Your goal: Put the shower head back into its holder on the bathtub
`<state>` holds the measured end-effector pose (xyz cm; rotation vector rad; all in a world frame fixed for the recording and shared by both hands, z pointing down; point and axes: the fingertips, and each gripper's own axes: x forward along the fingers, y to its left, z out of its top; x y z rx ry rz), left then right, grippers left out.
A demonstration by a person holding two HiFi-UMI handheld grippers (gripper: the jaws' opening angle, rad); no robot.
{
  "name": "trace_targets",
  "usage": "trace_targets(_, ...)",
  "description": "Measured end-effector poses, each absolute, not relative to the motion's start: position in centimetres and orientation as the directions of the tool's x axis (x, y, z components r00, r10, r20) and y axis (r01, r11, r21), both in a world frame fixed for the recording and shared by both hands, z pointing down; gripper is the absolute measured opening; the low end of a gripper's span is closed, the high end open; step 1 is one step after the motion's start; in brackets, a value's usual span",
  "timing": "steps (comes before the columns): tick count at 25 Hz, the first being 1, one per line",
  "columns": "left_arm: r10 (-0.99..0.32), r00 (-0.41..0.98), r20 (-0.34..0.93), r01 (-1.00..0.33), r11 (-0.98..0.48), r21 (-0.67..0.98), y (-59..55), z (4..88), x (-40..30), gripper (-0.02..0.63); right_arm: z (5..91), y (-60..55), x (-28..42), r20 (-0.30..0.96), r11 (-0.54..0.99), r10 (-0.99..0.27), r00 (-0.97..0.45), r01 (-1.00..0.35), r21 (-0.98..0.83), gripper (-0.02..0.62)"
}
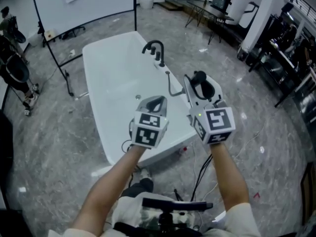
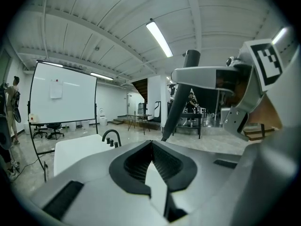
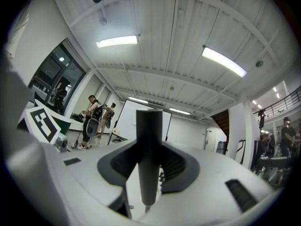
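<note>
Left gripper [image 1: 156, 101]: white shell, dark ribbed pads [image 2: 164, 162], black-and-white marker cube [image 1: 148, 129].
Right gripper [image 1: 202, 85]: white shell, matching square-patterned cube [image 1: 217, 125], small green light [image 1: 199, 115].
Sleeves [image 1: 241, 220]: short, cream.
Chest: black bar-shaped mount [image 1: 174, 205].

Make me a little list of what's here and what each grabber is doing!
Place: white bathtub on a grey floor
Tap: black faucet on the tub's rim
Right gripper: shut on the dark shower head, held up off the tub
Left gripper: shut, nothing in it
Job: shower head not yet put back
</note>
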<state>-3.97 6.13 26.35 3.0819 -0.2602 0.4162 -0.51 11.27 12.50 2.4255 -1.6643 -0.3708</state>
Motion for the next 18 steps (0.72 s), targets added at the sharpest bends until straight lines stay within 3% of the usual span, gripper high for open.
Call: trace_targets(18, -0.144, 0.956, 0.255, -0.157, -0.987, 0.034, -2.8, 26.2, 4.0, 0.015, 3.0, 1.7, 8.1, -0.178, -0.36, -0.932, 0.316, -0.862, 0.357, 0.13)
